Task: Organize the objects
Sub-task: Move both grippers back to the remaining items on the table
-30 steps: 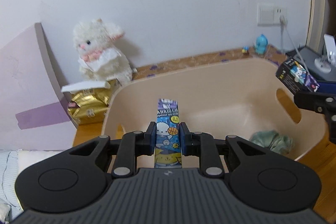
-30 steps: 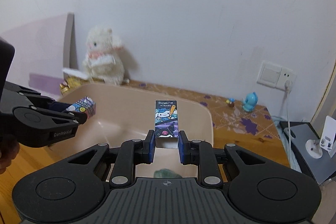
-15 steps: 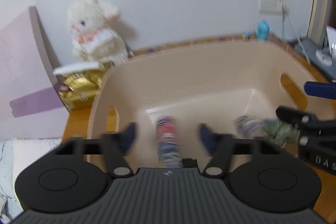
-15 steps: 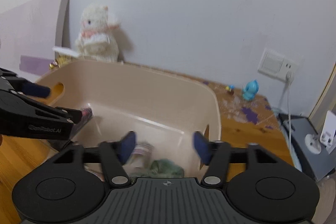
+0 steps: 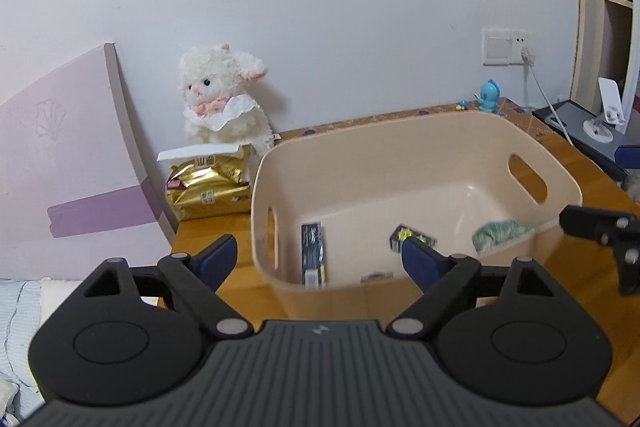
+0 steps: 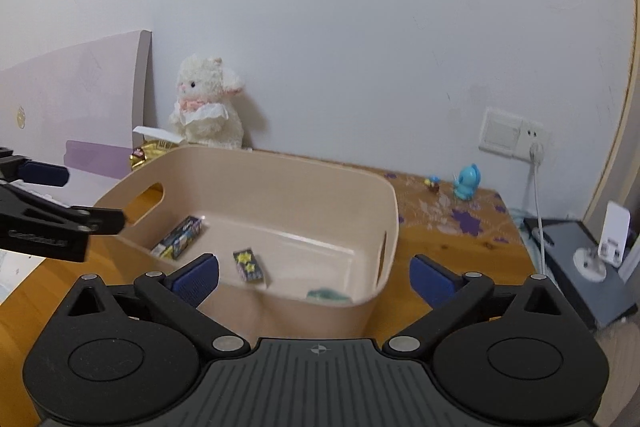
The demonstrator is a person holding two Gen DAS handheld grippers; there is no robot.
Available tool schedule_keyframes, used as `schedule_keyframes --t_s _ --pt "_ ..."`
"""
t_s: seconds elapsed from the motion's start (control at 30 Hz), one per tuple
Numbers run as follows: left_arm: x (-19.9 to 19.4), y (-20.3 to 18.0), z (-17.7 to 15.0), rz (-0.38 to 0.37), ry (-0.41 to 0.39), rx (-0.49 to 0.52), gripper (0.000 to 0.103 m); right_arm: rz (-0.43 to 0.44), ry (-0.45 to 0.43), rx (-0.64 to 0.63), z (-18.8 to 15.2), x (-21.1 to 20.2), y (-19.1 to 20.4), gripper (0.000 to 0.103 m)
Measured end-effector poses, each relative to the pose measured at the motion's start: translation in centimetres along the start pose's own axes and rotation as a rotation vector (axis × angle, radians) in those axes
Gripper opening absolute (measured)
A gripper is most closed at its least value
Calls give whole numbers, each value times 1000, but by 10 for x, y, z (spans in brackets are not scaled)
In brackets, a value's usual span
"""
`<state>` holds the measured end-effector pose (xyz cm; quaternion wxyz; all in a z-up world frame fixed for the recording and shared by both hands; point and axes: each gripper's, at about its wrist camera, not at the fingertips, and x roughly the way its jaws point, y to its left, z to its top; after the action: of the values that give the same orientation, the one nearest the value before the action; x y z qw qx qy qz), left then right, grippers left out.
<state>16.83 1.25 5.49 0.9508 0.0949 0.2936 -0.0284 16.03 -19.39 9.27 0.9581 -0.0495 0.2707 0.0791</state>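
1. Boxes lie on the bin (image 5: 412, 131) floor: one (image 5: 313, 254) lengthwise near the left wall, the other (image 5: 408, 237) toward the middle, part hidden behind the left gripper's right finger. In the right view they show as (image 6: 179, 237) and (image 6: 250, 263), apart from each other.
2. A green cloth (image 5: 500, 230) sits in the bin's right near corner, well apart from the first box.
3. Left gripper (image 5: 320, 259): fingers spread wide, holding nothing, hanging at the bin's near rim.
4. Right gripper (image 6: 314, 273): also wide open and empty, over the bin's near wall.
5. Step in hand, as I judge it: the drop into the bin looks done for these two boxes; both grippers are free for another item.
6. Next move likely calls for drawing both grippers back and up clear of the rim, then looking for anything loose. Neither view shows a clear next item on the desk (image 6: 440, 227).
7. Edges: the bin's tall walls and handle slots (image 5: 527, 178) can catch a fingertip on a low sweep.
8. Room: the two grippers are near each other over the bin, so part them sideways. The plush (image 5: 222, 99) and gold pack (image 5: 208, 189) crowd the left rear; the cable (image 6: 538, 211) and blue toy (image 6: 466, 183) crowd the right.
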Motion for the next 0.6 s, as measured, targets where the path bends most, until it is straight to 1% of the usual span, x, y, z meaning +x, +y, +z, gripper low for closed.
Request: schedule_keyframes --t_s 0.1,0.23,0.47,0.6 --pt "-4 3 -14 0 14 8 90 -7 22 10 -11 -3 -3 103" --pt "2 9 -33 0 48 2 90 -6 73 35 -27 3 -9 103" --pt "33 15 -68 5 151 -19 90 3 172 103 -53 29 -20 103" --pt "47 16 -78 -11 181 -39 90 -4 216 111 -66 48 -19 103"
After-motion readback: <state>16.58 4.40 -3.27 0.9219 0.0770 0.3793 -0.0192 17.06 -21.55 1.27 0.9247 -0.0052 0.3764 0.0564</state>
